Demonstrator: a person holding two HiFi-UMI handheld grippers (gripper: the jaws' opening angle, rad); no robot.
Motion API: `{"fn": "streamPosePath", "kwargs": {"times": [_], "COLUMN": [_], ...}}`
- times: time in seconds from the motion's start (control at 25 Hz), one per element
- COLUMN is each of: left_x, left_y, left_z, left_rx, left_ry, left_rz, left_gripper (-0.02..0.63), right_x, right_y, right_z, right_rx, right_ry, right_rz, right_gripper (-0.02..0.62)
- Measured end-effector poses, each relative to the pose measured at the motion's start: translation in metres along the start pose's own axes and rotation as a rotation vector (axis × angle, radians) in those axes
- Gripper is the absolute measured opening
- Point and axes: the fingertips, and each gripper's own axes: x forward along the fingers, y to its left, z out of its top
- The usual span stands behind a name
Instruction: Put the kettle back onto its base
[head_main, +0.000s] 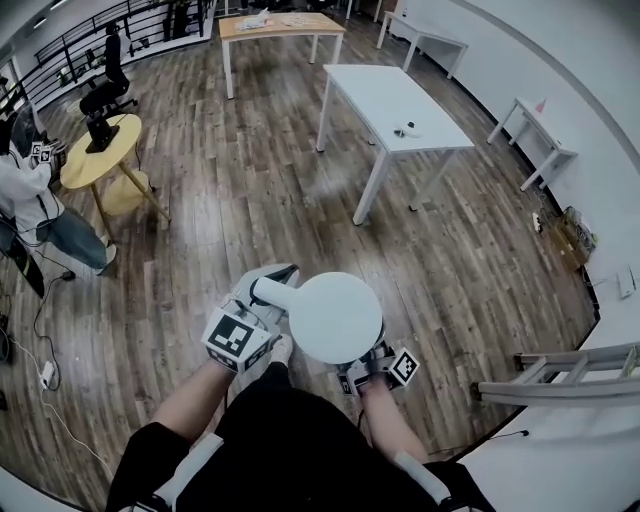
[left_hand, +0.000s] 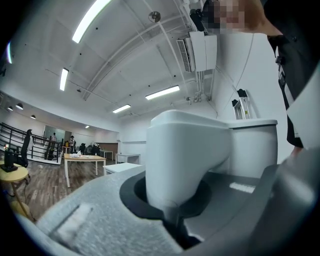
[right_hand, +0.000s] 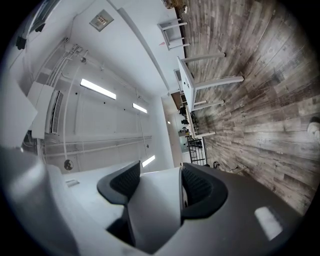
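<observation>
You hold one white kettle between your two grippers, up in the air just in front of your body, over the wood-plank floor. Its round top faces up and its handle points to your left. Your left gripper has its jaws closed almost fully together on that handle (in the left gripper view the handle's lower end sits pinched where they meet). Your right gripper clamps the kettle's other side, with both of its black ribbed pads pressed flat against a white part of the body. Well ahead of you stand three white tables, one wood-topped table and one round yellow table. One person stands far off at your left.
</observation>
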Motion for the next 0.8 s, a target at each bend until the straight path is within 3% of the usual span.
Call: {"fn": "streamPosePath", "kwargs": {"times": [0.48,0.8], "left_x": [0.082,0.132], "left_y": [0.061,0.104], "left_z": [-0.013,0.000], "left_rx": [-0.025,-0.007], "left_ry": [-0.017,-0.046], "left_rz": [-0.082,-0.134], "left_gripper": [0.002,0.002], "right_x": [0.066,0.123], "right_y": [-0.020,-0.021], "right_z": [0.055,0.083], "right_rx": [-0.034,-0.058], "right_ry": [-0.078,-0.132], "right_rz": [-0.009,0.032], "right_gripper": [0.267,0.267]}}
